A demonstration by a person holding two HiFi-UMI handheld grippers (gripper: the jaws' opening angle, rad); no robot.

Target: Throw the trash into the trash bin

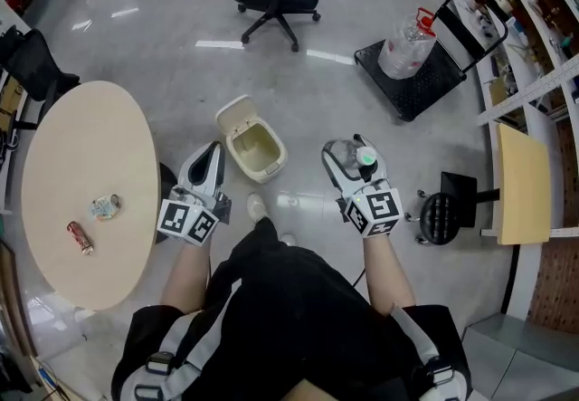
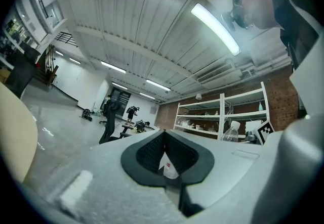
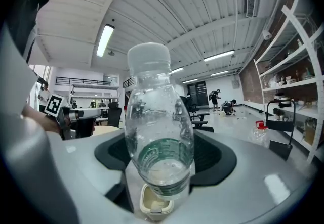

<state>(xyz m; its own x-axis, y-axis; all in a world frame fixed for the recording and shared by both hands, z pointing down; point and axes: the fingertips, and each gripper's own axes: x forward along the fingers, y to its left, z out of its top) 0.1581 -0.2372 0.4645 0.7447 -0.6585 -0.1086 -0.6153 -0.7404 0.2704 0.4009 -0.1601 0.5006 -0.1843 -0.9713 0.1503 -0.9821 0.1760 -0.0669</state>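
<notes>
Head view shows the job only partly done, by my reading: the clear plastic bottle (image 1: 355, 157) is off the counter (image 1: 81, 146) and grasped in the right gripper (image 1: 348, 155), but it is not yet in the trash bin (image 1: 271, 166). The bin stands on the floor with its lid up, just ahead of the person and between the two grippers. A red can (image 1: 80, 237) and a crumpled wrapper (image 1: 105, 206) lie on the counter well to the left, so more trash seems to be left after this bottle. Both forearms reach forward at about waist height. The left gripper (image 1: 214, 150) points toward the near-left side of the bin, and the right gripper is off the bin's right side rather than over its opening. Left gripper view shows its dark fingers (image 2: 149, 154) clenched, the tips meeting, with nothing seen pressed between them. A small white shape with a red mark shows through the lower gap and I cannot tell what it is. The gripper points roughly level across the room, and the bottle (image 2: 231, 132) stands off to its right. Right gripper view has the bottle (image 3: 159, 132) upright and filling the middle, cap on top. The fingers (image 3: 215, 154) press on its lower body at both sides, and the bin (image 3: 154, 207) shows small beyond the bottle's base, so the bottle has yet to be carried over the opening and let go.
</notes>
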